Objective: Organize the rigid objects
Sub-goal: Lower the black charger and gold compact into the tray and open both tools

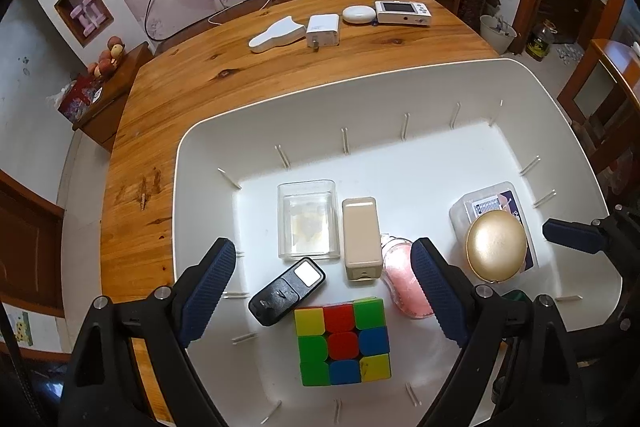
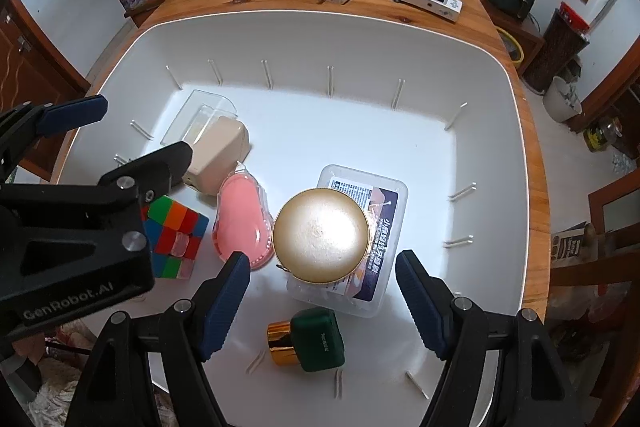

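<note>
**A:** How far along are you?

**B:** Well on, I reckon. In the white bin (image 1: 200, 163), going left to right, I count 8 things: black remote (image 1: 286, 291), clear box (image 1: 308, 219), beige case (image 1: 360, 239), cube (image 1: 342, 341), pink case (image 1: 402, 275), gold disc (image 1: 496, 245) lying on top of the labelled box (image 2: 376, 195), and the green bottle (image 2: 316, 339) nearest me.

**A:** And what's left?

**B:** 4 white items beyond the bin on the wooden table (image 1: 180, 79): scoop-shaped piece (image 1: 276, 35), charger (image 1: 323, 31), round puck (image 1: 359, 15), small screen device (image 1: 403, 13).

**A:** Grippers?

**B:** My left gripper (image 1: 320, 287) hangs wide over the cube, gripping nothing. My right gripper (image 2: 322, 303) stands apart too, empty, above the disc and bottle.
</note>
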A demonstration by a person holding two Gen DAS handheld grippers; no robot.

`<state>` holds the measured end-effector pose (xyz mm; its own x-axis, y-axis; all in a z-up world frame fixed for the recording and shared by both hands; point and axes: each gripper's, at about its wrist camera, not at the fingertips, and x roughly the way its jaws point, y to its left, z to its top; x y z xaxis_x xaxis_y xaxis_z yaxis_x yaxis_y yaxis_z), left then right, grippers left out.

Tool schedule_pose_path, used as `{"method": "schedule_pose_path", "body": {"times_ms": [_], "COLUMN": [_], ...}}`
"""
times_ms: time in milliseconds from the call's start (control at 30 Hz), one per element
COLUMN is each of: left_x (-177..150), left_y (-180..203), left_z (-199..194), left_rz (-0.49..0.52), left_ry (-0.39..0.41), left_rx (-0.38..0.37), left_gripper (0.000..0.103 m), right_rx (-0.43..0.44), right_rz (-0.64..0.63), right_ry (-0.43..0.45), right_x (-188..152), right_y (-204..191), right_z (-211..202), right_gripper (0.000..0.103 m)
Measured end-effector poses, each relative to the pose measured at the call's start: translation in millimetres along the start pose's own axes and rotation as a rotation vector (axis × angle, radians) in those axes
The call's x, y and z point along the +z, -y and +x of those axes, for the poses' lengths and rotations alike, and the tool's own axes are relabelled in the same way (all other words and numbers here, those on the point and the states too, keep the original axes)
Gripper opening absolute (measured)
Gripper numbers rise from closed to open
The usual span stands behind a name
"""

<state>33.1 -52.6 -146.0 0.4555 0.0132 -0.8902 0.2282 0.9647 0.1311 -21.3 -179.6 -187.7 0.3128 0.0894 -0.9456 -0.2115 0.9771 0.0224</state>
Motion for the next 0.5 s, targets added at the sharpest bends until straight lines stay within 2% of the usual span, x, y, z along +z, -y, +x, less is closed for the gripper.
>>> {"method": "schedule_pose_path", "body": {"times_ms": [500], "left_x": [1.9], "left_y": [-1.2], "left_z": [-2.3], "left_rz": [0.003], "left_ry": [0.001], "left_rx": [0.001], "left_gripper": [0.091], "right_rx": [0.016], "right_rz": [0.005], "right_ry": [-0.01], "right_x": [1.6], "right_y": [0.8], "right_z": [4.0], "right_gripper": [0.076]}}
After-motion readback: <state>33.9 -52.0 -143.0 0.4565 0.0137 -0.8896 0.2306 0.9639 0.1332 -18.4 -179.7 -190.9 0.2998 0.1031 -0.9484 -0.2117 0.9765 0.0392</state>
